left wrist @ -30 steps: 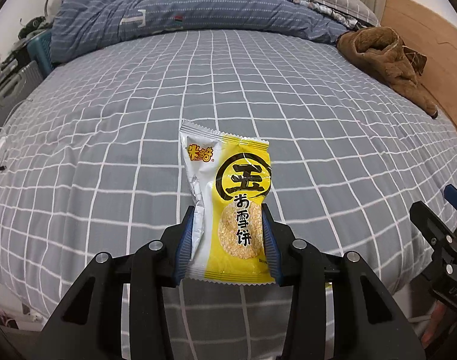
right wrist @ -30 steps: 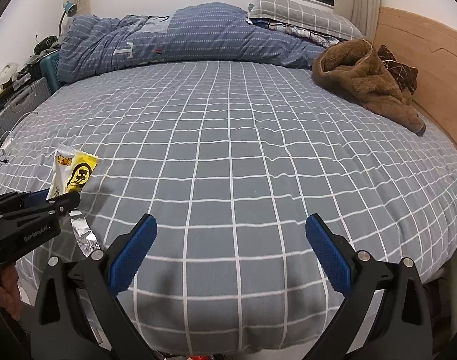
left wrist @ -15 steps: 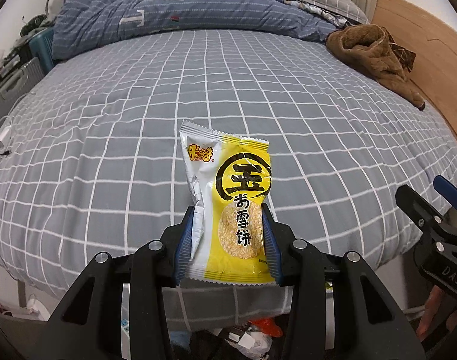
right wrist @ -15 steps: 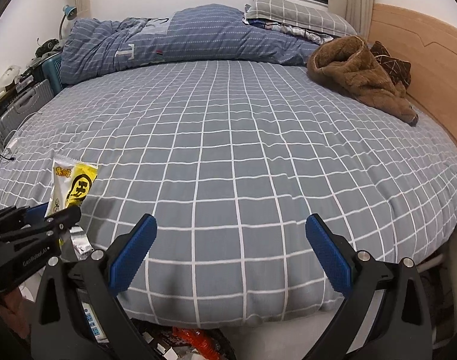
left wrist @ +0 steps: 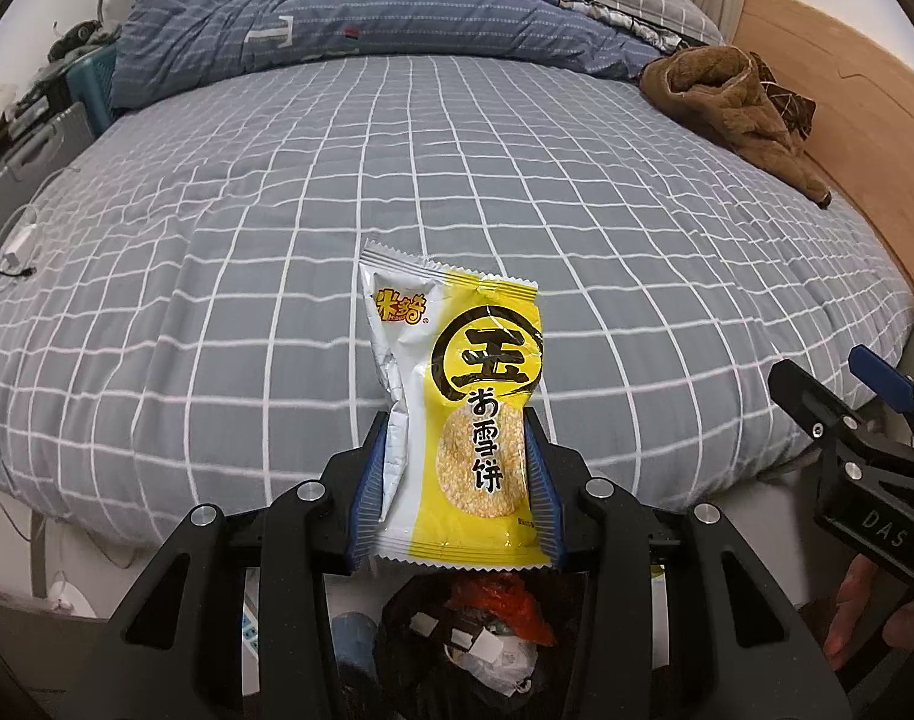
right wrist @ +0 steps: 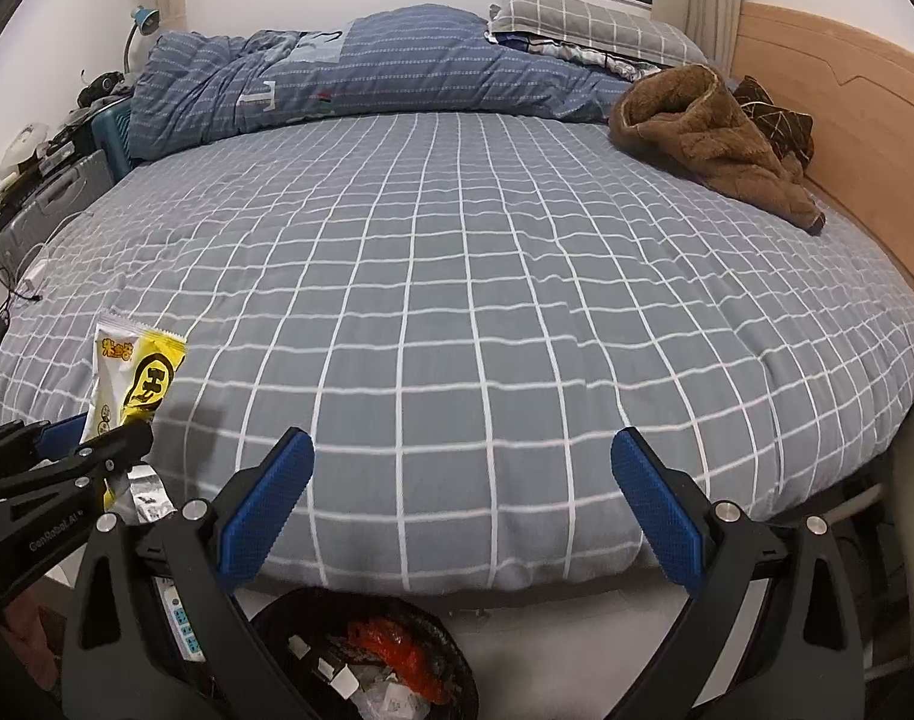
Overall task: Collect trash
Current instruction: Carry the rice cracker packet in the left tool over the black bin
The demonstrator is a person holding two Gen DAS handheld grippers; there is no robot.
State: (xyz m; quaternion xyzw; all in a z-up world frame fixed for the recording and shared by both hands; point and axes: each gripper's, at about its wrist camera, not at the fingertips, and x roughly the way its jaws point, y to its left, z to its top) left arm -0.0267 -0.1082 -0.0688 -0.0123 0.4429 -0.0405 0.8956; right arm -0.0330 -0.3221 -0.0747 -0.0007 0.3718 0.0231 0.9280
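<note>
The left gripper [left wrist: 457, 468] is clenching a yellow-and-white snack packet [left wrist: 460, 414] by its lower half, one blue pad pressing on each side edge, so the packet is standing upright with its printed face toward the camera. It is being held in the air past the foot of the bed [left wrist: 396, 192], above a bin [right wrist: 366, 654] lined with a black bag on the floor; judging by this placement, the packet is being carried to the bin for dropping. The right gripper [right wrist: 463, 504] is standing released, its jaws wide apart with nothing between them, probably being kept free for the next piece of trash. A brown garment [right wrist: 715, 138] and a blue quilt [right wrist: 366, 66] are lying at the far end of the bed.

The bin's rim is largely hidden behind the gripper frames in both views; only a red wrapper [right wrist: 396, 654] and pale scraps inside are showing. The packet's bottom seam is covering the gap between the left jaws. The person is appearing only as fingertips at the frame edges. Whether the packet is empty cannot be told. Items on the bedside clutter at left are too small to identify.
</note>
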